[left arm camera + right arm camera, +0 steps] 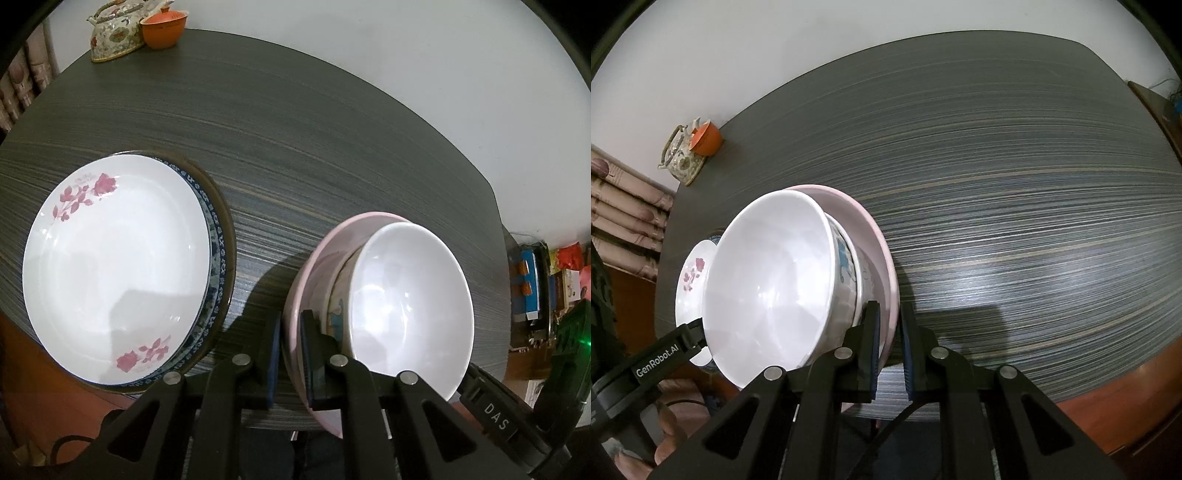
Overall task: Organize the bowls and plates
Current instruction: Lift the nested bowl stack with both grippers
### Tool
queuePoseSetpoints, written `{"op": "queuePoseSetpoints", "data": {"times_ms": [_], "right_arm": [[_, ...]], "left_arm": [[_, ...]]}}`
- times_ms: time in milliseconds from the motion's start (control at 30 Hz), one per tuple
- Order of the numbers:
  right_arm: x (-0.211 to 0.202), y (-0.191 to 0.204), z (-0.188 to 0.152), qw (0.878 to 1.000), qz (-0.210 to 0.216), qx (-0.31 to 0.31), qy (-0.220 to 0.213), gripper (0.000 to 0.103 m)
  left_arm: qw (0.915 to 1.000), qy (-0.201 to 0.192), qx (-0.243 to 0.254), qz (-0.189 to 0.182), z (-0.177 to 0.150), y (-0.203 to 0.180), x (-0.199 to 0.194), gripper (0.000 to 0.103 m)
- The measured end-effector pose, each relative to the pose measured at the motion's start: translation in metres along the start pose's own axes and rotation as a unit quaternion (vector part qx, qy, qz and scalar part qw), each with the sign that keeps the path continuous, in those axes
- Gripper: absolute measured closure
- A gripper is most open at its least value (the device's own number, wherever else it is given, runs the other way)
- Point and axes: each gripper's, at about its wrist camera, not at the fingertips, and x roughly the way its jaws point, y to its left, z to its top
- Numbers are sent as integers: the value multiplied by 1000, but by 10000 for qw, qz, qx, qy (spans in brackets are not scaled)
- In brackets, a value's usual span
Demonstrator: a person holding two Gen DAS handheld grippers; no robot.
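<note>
Both grippers pinching the same wide pink ceramic bowl (306, 273) from opposite rims

Going left to right: stack of plates on the dark striped bench (295, 129), white rose-print plate (114, 266) on top of a blue-patterned one (212, 236), sitting apart from the jaws. Then the left gripper (290, 354), jaws clenched on the pink bowl's left rim. Nested inside it: a cartoon-print bowl (336, 306), then a plain white bowl (410, 302). Right gripper (888, 350) clamps the opposite rim, so I'd guess the whole nest travels together.
</note>
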Motion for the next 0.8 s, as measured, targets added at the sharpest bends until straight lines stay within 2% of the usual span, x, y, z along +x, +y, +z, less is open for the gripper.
{"op": "queuePoseSetpoints", "data": {"times_ms": [800], "right_arm": [[-28, 31, 13, 9988, 167, -403, -214, 90]], "left_arm": [[9986, -475, -213, 14, 6, 28, -56, 94]]}}
